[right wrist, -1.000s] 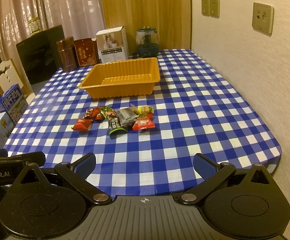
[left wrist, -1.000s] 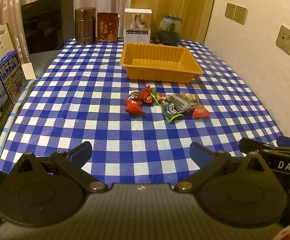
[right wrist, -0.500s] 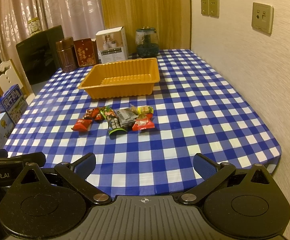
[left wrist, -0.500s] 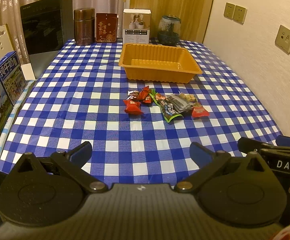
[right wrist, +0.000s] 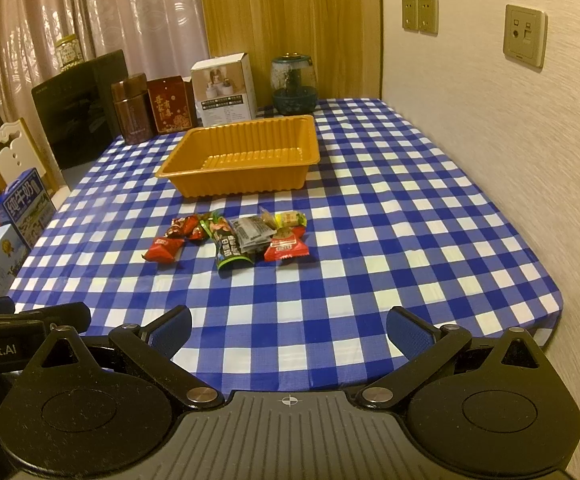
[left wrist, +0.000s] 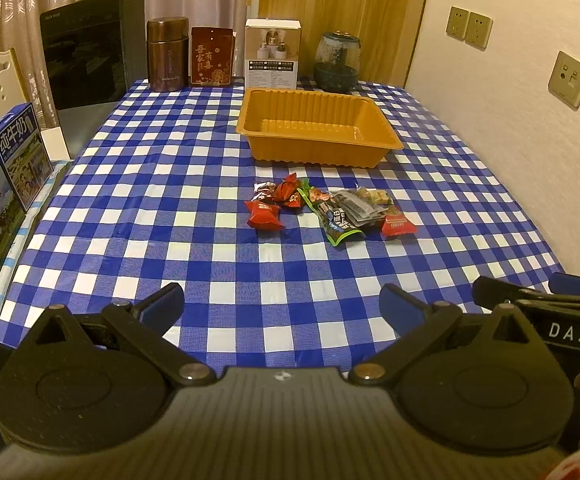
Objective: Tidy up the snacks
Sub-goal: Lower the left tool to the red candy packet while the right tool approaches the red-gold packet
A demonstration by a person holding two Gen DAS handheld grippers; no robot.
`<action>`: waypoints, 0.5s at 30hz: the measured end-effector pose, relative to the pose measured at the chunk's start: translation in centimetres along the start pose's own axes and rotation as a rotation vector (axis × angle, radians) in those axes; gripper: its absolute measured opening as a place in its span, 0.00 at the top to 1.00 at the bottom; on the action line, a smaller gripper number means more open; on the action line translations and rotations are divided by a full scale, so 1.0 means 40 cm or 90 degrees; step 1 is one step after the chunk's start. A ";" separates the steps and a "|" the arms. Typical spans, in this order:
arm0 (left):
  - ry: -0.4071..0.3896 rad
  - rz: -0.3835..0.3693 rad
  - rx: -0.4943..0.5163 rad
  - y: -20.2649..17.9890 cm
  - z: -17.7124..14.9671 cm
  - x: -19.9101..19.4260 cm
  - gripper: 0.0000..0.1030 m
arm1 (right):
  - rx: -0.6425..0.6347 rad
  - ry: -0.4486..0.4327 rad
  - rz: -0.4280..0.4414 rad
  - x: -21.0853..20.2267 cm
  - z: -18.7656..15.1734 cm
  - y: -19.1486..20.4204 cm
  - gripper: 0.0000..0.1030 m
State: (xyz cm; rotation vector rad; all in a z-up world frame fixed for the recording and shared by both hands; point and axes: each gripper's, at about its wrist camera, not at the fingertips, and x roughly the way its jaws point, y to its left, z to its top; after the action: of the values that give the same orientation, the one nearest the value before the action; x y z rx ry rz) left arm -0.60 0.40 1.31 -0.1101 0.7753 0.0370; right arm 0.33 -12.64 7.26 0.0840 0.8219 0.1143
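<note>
Blue pads mark the fingertips of both tools, and both stand wide apart with nothing between them: the left gripper (left wrist: 282,306) and the right gripper (right wrist: 289,330) hover side by side over the near edge of the checked tablecloth (left wrist: 162,200).

Straight ahead of both, near the middle of the table, lies the row of snack packets (left wrist: 326,210). The row runs left to right across the line of the fingers. Its left end is a red wrapped candy (left wrist: 264,215), its right end a red packet (right wrist: 286,249), and between them a dark packet with green edge (right wrist: 231,251) points its long side toward the grippers. I judge the left gripper nearer to the candy end and the right one nearer to the red packet.

Just behind the row stands the orange plastic tray (right wrist: 194,162), which looks empty.

Middle packets overlap, so their number and their print are hard to make out. Only fingertips of the person show, at the frame edges.
</note>
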 end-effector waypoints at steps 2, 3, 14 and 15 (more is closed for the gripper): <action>0.000 -0.001 -0.001 0.001 0.000 0.000 0.00 | 0.001 -0.002 0.000 0.000 -0.001 0.000 0.00; 0.000 -0.001 -0.002 0.001 0.000 0.000 0.00 | 0.003 -0.003 0.000 0.000 -0.001 -0.001 0.00; 0.005 -0.032 -0.037 0.039 0.019 0.042 0.00 | 0.015 -0.025 -0.005 0.033 0.004 -0.018 0.00; 0.008 -0.035 -0.041 0.045 0.021 0.053 0.00 | 0.015 -0.024 -0.006 0.042 0.006 -0.019 0.00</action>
State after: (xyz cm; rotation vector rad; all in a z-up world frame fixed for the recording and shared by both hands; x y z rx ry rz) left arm 1.36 2.27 0.27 -0.1924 0.7834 0.0098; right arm 1.70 -13.15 6.11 0.1038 0.7858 0.0933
